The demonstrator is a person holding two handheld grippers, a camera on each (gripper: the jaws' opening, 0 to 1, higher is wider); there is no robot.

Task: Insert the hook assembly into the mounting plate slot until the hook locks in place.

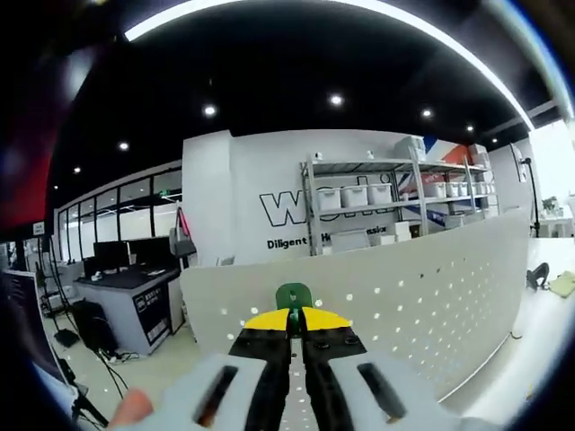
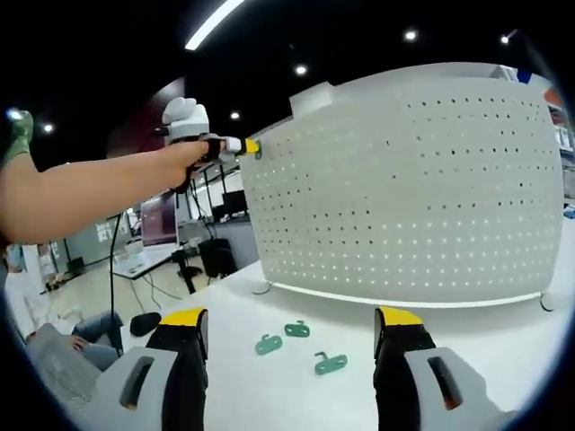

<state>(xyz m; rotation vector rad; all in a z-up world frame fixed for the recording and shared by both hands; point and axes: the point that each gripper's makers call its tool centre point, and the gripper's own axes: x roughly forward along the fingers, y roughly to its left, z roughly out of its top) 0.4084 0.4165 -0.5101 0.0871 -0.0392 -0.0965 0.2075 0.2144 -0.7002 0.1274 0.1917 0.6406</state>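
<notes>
At the pegboard's (image 2: 404, 171) top edge, left tongs (image 1: 296, 316) pinch a seemingly upright green hook (image 1: 294, 296); right tongs (image 2: 292, 334) gape empty.

The white table (image 2: 269, 301) before the pegboard (image 2: 413, 180) lies free to pass, except three green hooks (image 2: 296, 346) near the board; the upright board blocks behind.

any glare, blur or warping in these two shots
Left gripper view: fisheye bends the pegboard top into a curve; ceiling strip light is blown out; the green hook is sharp. Right gripper view: the pegboard bulges; hooks on the table are sharp.
</notes>
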